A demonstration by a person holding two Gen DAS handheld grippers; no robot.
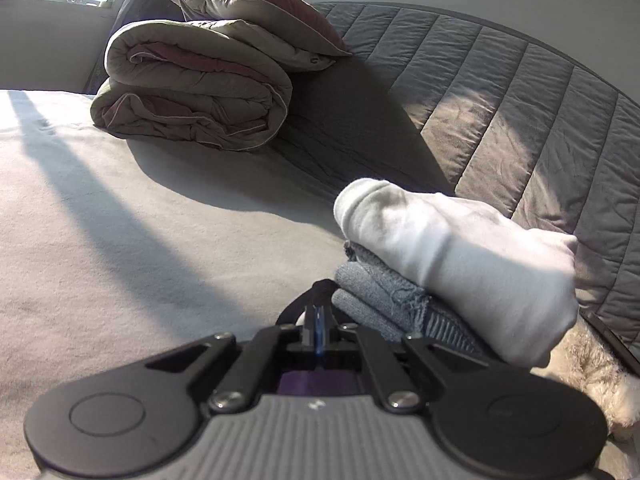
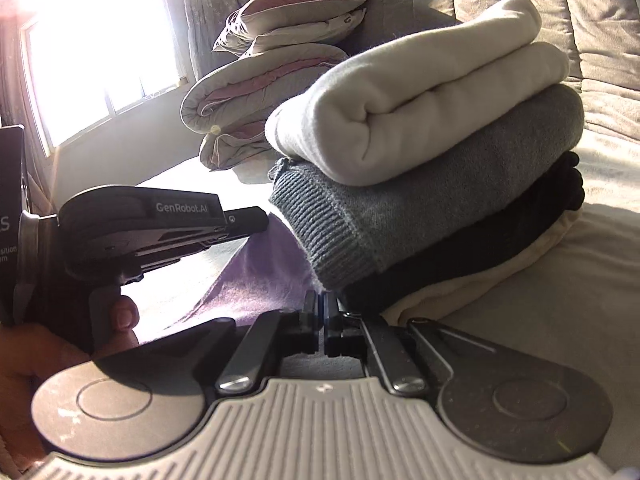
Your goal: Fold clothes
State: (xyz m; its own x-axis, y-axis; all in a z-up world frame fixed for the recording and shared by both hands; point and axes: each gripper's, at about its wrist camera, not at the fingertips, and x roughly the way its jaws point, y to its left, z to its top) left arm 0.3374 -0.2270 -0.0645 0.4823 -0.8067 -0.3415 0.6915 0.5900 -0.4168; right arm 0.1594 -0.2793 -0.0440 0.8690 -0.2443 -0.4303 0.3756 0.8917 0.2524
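Note:
A thin purple cloth (image 2: 256,280) stretches between my two grippers. In the right wrist view my left gripper (image 2: 262,219) comes in from the left, held by a hand (image 2: 36,360), its jaws shut on the cloth's upper edge. My right gripper (image 2: 322,312) is shut on the cloth's lower corner, right against a stack of folded clothes: white (image 2: 420,100) on top, grey knit (image 2: 420,200), black (image 2: 480,256), cream (image 2: 480,296) at the bottom. In the left wrist view my left gripper (image 1: 318,316) is shut beside the stack's white (image 1: 460,260) and grey (image 1: 380,304) pieces; purple shows only under its fingers.
Everything lies on a bed with a pale sheet (image 1: 120,220). A folded duvet (image 1: 192,92) with a pillow (image 1: 260,20) on it sits at the far side. A grey quilted headboard (image 1: 520,100) runs behind the stack. Something furry (image 1: 592,380) lies at the right. A bright window (image 2: 100,40) is beyond.

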